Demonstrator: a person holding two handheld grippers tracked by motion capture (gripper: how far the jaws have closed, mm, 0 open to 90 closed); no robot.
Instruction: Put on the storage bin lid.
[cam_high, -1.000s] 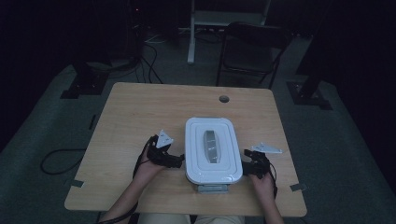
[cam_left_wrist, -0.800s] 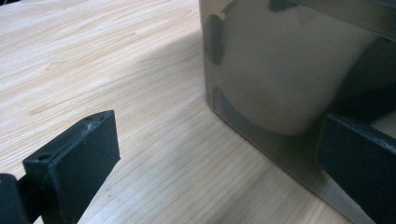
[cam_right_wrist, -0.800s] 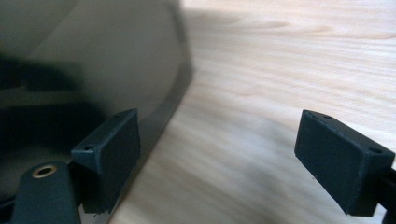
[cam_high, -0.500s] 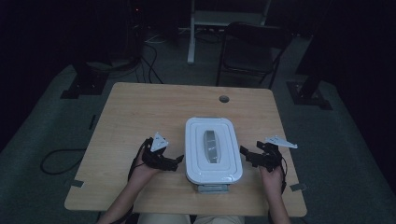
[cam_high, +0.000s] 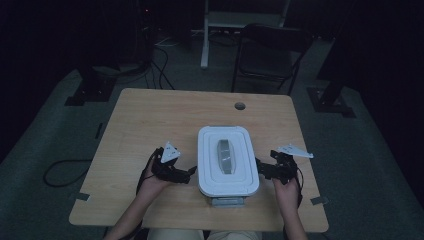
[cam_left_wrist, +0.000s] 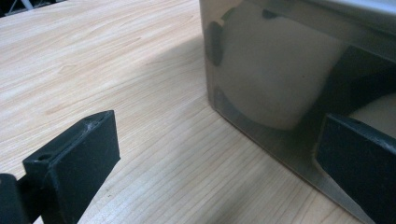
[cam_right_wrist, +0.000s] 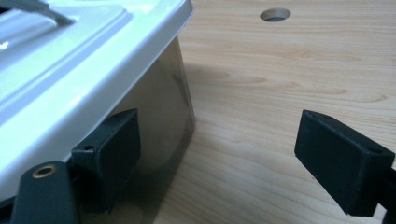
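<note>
A clear plastic storage box with a white lid (cam_high: 227, 160) and a grey handle (cam_high: 225, 156) stands on the wooden table (cam_high: 165, 115) near its front edge. My left gripper (cam_high: 191, 172) is open at the box's left side, its jaws spread wide close to the smoky clear wall (cam_left_wrist: 275, 79). My right gripper (cam_high: 260, 170) is open at the box's right side; one of its jaws sits under the lid's rim (cam_right_wrist: 93, 88) against the wall, the other over bare wood. Neither gripper holds anything.
A round cable hole (cam_high: 240, 106) pierces the table behind the box; it shows too in the right gripper view as a hole (cam_right_wrist: 275, 14). A dark chair (cam_high: 267, 55) stands beyond the table. Cables (cam_high: 60, 170) lie on the floor at left.
My right gripper has shifted outward and slightly forward along the box's right side. My left gripper has stayed near the left wall, moving only slightly.
</note>
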